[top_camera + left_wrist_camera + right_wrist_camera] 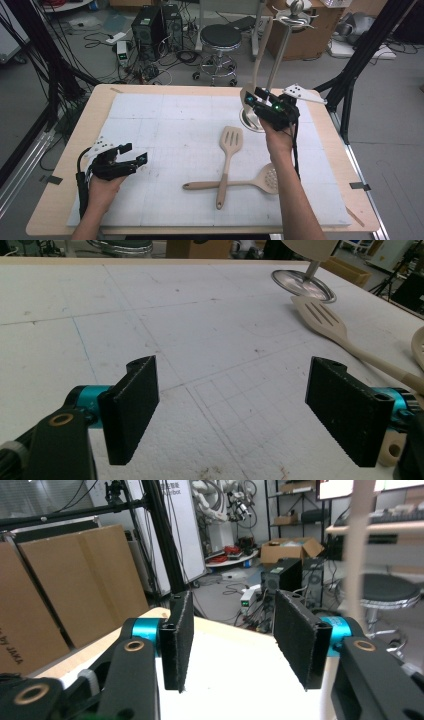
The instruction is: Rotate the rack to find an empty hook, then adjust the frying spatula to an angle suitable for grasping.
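Slotted spatula [229,150] flat on the white surface [165,115], handle towards the person, lying crossed with the perforated spoon [270,179] just right of centre; the two touching where the handles cross, which one on top not clear. Third utensil, a pale hanging turner [260,60], already on the stand [281,55] at the far right of the surface, blade end down near the round base. Right gripper [254,100] low beside that base and the hung blade, fingers [180,640] spread partway with nothing between them; pale handle just off to one side in the right gripper view, apart from the pads. Left gripper [134,152] resting near the left edge of the surface, well apart from the crossed pair, fingers [132,405] spread wide and empty, aimed across the surface towards spatula and stand. Judged progress: one of three utensils hung, roughly a third done. Left to do: pull out the spatula and the spoon, lift each by the handle and hook it onto a free arm of the stand. Free hooks at the top too small to count.
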`<state>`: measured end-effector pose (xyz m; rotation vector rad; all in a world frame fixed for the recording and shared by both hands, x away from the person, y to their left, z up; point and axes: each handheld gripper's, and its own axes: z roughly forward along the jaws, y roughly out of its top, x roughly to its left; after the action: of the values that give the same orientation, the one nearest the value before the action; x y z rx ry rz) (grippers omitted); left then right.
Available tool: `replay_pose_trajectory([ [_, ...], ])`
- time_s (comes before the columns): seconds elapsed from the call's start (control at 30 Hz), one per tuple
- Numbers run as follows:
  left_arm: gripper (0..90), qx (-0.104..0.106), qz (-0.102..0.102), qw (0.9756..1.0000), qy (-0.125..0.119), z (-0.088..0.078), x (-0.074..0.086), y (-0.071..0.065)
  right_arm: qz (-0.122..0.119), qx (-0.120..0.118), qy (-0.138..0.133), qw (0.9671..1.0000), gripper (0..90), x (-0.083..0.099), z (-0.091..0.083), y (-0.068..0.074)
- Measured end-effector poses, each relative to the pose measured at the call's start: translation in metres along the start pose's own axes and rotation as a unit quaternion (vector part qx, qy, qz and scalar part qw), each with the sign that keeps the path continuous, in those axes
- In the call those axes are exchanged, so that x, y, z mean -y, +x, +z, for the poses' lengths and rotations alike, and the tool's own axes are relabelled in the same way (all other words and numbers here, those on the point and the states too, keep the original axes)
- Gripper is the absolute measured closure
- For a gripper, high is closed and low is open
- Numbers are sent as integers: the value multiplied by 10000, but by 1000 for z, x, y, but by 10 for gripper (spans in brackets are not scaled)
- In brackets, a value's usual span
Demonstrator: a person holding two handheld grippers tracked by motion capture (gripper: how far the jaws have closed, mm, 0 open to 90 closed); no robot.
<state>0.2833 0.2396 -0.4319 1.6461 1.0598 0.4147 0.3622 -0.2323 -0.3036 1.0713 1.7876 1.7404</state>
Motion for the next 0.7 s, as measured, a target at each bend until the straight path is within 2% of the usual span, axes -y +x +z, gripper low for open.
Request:
replay_pose_trajectory([
  [0.1, 220, 6, 0, 10000, 11, 0, 0, 0, -2, -64, 132, 9999, 497, 13, 2, 1],
  [0.23, 220, -10, 30, 10000, 14, 0, 0, 0, 113, -133, 313, 9994, 476, 28, 3, 0],
  [0.3, 220, -4, 21, 10000, 7, 0, 0, 0, 274, -227, 391, 9986, 470, 35, 4, -3],
  [0.43, 221, -11, 16, 10000, 1, -1, 0, 0, 365, -334, 714, 9962, 473, 50, 9, -6],
  [0.57, 221, -16, -6, 10000, -15, 0, 0, 0, 438, -517, 1132, 9913, 493, 64, 18, -4],
  [0.67, 221, -16, 14, 10000, 4, -1, 0, 0, 473, -763, 1674, 9818, 622, 75, 29, -1],
  [0.7, 221, -17, 6, 10000, -1, -1, 0, 0, 465, -803, 1761, 9800, 691, 77, 32, 1],
])
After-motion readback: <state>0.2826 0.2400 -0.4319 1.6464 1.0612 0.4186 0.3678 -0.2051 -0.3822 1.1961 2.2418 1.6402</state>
